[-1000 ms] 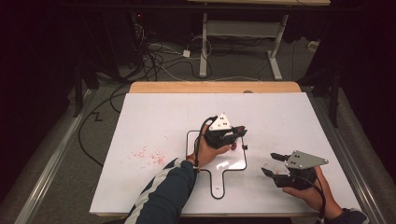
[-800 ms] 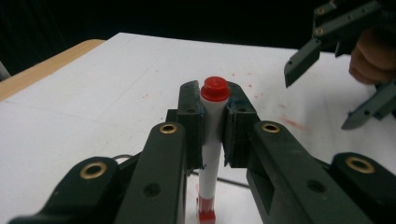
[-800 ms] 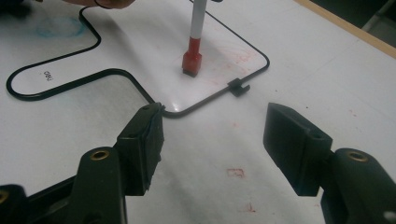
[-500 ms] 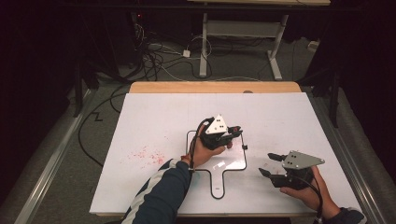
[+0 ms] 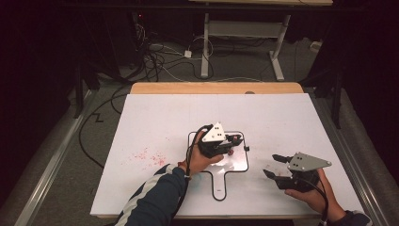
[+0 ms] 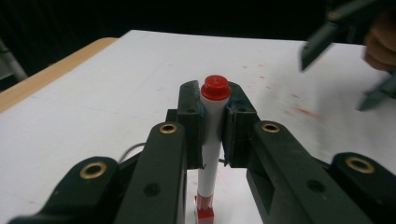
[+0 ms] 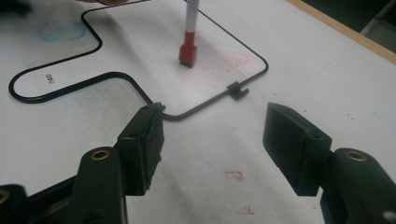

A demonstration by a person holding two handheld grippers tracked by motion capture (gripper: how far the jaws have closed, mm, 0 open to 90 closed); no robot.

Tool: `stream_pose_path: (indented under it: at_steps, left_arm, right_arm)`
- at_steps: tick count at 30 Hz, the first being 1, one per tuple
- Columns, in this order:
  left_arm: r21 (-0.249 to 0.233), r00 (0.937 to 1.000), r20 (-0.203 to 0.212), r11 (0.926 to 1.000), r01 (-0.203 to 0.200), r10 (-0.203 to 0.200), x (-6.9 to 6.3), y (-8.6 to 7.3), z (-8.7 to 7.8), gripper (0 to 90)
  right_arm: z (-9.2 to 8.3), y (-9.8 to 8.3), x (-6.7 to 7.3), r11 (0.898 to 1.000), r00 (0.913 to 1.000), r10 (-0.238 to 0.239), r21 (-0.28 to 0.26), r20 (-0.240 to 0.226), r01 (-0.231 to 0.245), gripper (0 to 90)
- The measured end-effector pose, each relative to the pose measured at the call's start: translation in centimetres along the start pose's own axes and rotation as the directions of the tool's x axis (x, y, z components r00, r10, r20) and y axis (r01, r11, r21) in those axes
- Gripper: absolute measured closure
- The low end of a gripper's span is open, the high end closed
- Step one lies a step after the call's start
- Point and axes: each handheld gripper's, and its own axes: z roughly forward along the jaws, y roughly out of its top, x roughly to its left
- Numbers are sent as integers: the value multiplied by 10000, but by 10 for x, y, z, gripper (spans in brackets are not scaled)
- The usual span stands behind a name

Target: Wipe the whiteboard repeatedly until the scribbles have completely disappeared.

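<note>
My left gripper (image 5: 234,140) is shut on a white marker (image 6: 212,135) with a red cap, which stands upright between its pads (image 6: 190,116). The marker's red lower end (image 7: 188,53) rests on a small black-rimmed whiteboard (image 5: 240,162) with a handle towards the table's near edge. Faint red smears show on the whiteboard (image 7: 140,51) around that end. To the right, my right gripper (image 5: 273,165) hovers low over the white table, open, with nothing between its fingers. Its jaws (image 7: 212,135) point at the board's corner.
A small black clip (image 7: 237,91) sits on the board's rim. Red smudges (image 5: 146,155) mark the white tabletop left of the board. A wooden strip (image 5: 216,88) borders the far edge. Cables and desk legs lie on the dark floor beyond.
My left hand with the marker has shifted slightly left and towards the near edge over the board. The right gripper has stayed in place.
</note>
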Motion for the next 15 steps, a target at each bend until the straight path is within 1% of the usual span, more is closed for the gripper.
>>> stream_pose_path:
  at_steps: [2,3,5,6,7,10,12,13,14,15]
  left_arm:
    - [174,9989,-23,9988,-461,462,-4,1,-3,780]
    - [217,9987,-63,9985,-509,510,-3,1,-3,781]
    - [195,9990,-189,9990,-411,415,3,2,-1,781]
    - [206,9981,-456,9989,-414,423,9,3,4,781]
    - [206,9981,-456,9989,-414,423,9,3,4,781]
    - [190,9969,-744,9995,-238,251,22,5,12,781]
    - [241,9952,-962,9996,-162,184,29,6,16,781]
    - [349,9923,-1211,9992,-202,243,36,8,19,781]
    - [349,9923,-1211,9992,-202,243,36,8,19,781]
    - [306,9894,-1454,9995,0,44,44,7,20,781]
  right_arm:
    - [0,0,0,10000,10000,-38,1,23,38,388]
    - [0,1,1,10000,10000,-42,7,22,42,388]
    - [1,1,1,10000,10000,-23,26,29,23,388]
    - [2,2,1,10000,10000,6,45,15,-6,388]
    - [2,2,1,10000,10000,6,45,15,-6,388]
    - [5,2,2,9999,9999,-116,72,-86,116,388]
    - [6,2,1,9999,9999,-70,104,-92,71,388]
    - [7,1,1,9999,9999,-103,98,-130,104,388]
    - [7,1,0,9999,9999,-128,112,-109,130,388]
    - [7,0,0,9998,9999,-138,132,-92,139,388]
